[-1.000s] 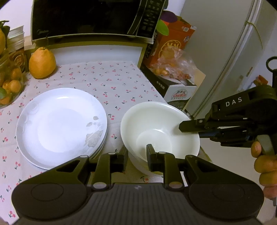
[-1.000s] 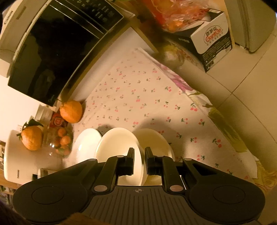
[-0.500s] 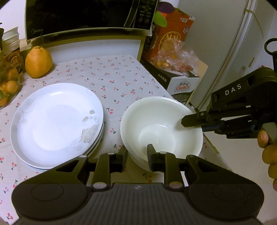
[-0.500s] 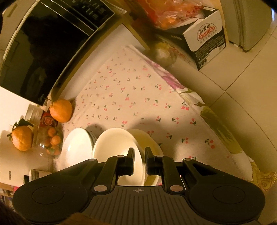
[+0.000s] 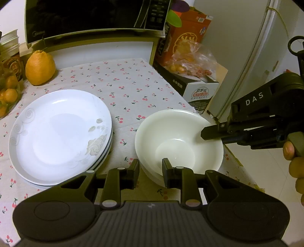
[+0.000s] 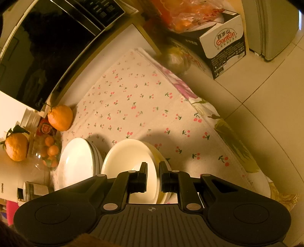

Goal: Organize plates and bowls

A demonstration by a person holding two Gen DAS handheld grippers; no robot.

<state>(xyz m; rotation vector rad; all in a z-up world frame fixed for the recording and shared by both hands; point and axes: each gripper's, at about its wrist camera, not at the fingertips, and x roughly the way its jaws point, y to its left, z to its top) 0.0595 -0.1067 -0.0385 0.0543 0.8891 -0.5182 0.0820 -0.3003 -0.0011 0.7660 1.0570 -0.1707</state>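
Note:
A stack of white patterned plates lies on the cherry-print cloth, left of nested white bowls. My left gripper straddles the bowls' near rim, one finger outside and one inside, pads close against the wall. My right gripper, held by a person's hand, comes in from the right and pinches the far-right rim. In the right wrist view, that gripper is shut on the top bowl. A lower bowl peeks out to its right and the plates lie to its left.
A microwave stands at the back above a large orange citrus. A glass jar of small oranges is at the far left. A carton with a bag of fruit and a fridge stand off the table's right edge, close to the bowls.
In the right wrist view the top bowl now covers more of the bowl beneath it. Both grippers keep their places on the rim; the views have shifted only slightly.

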